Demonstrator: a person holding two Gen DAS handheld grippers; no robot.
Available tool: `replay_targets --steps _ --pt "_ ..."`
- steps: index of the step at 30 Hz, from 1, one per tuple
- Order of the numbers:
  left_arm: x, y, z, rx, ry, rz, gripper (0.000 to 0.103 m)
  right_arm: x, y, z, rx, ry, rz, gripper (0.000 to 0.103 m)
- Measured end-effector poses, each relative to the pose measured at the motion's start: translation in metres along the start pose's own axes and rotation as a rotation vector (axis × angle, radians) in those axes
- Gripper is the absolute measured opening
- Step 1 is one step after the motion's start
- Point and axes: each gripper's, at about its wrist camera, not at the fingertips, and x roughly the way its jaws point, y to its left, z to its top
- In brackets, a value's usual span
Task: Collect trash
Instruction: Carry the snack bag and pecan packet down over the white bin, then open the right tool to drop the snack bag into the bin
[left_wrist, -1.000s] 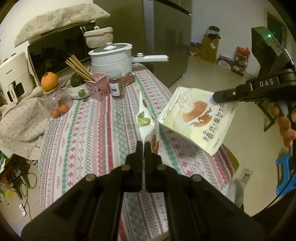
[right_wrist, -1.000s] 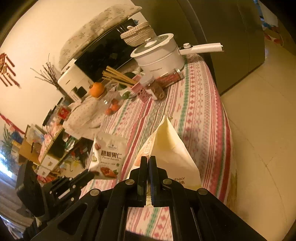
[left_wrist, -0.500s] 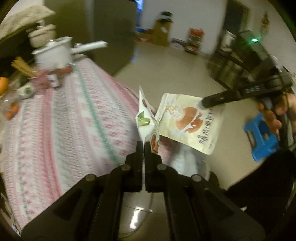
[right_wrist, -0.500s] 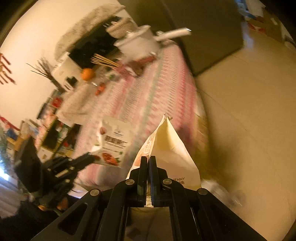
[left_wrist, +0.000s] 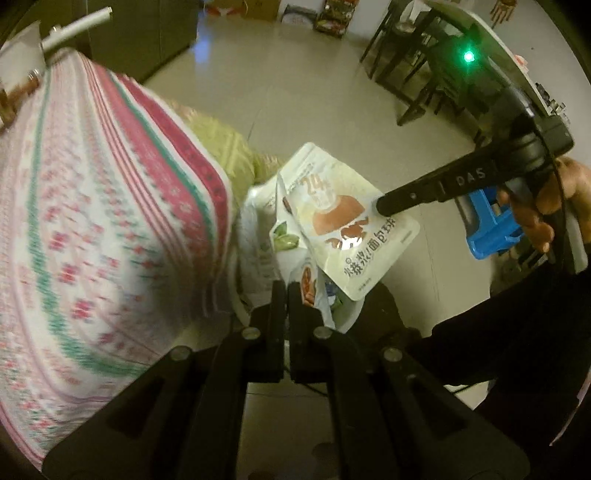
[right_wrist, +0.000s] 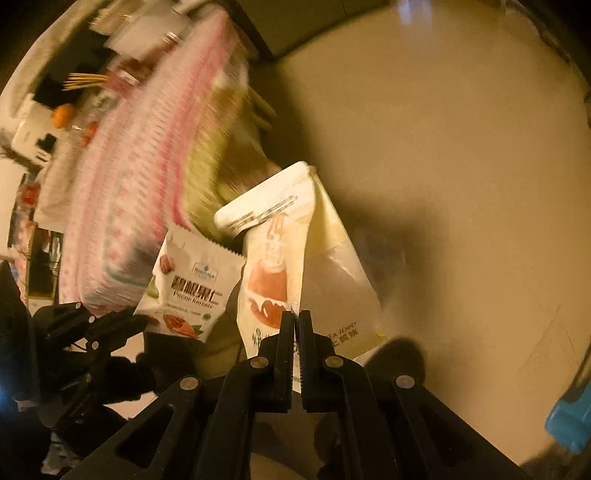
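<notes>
Left gripper (left_wrist: 286, 286) clamped on nut packet (right_wrist: 184, 291) by one edge; right gripper (right_wrist: 296, 317) clamped on bread bag (left_wrist: 351, 225) likewise. Both wrappers dangling off the table (left_wrist: 92, 221) edge above floor (right_wrist: 443, 147), edge-pinched probably for clean drop. Bin not discernible.

Tablecloth-draped table edge (left_wrist: 207, 206) close on the left, open floor (left_wrist: 325, 92) beyond, blue stool (left_wrist: 491, 229) right.

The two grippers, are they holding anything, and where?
Yes. The left gripper pinches the pecan packet by an edge; the right gripper pinches the bread bag at its edge.
</notes>
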Motion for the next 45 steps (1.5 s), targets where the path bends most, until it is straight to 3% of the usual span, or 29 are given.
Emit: replay_targets --steps 6,14,24,26,29,31,33,45 --pt "0.033 -0.007 -0.006 0.009 0.053 0.022 0.002 0.020 -0.009 -0.005 0.012 0.088 -0.016 0.002" --pt "0.050 0.001 -0.012 0.024 0.109 0.037 0.002 0.038 -0.013 -0.006 0.024 0.129 -0.023 0.005" --pt "0.052 0.006 -0.013 0.031 0.117 0.017 0.003 0.065 0.003 -0.016 -0.077 0.172 -0.165 0.005" --pt "0.051 0.010 -0.012 0.024 0.122 0.016 0.004 0.064 0.003 -0.017 -0.072 0.174 -0.153 0.006" --pt "0.050 0.015 -0.012 0.020 0.131 0.041 0.016 0.057 -0.003 -0.011 -0.015 0.157 -0.078 0.011" --pt "0.047 0.017 -0.011 0.021 0.127 0.047 0.017 0.048 -0.007 -0.010 0.016 0.133 -0.037 0.029" --pt "0.046 0.019 -0.010 0.018 0.128 0.051 0.018 0.044 -0.009 -0.007 0.024 0.119 -0.022 0.035" --pt "0.039 0.026 -0.007 0.012 0.115 0.047 0.023 0.037 -0.010 -0.006 0.046 0.121 0.005 0.037"
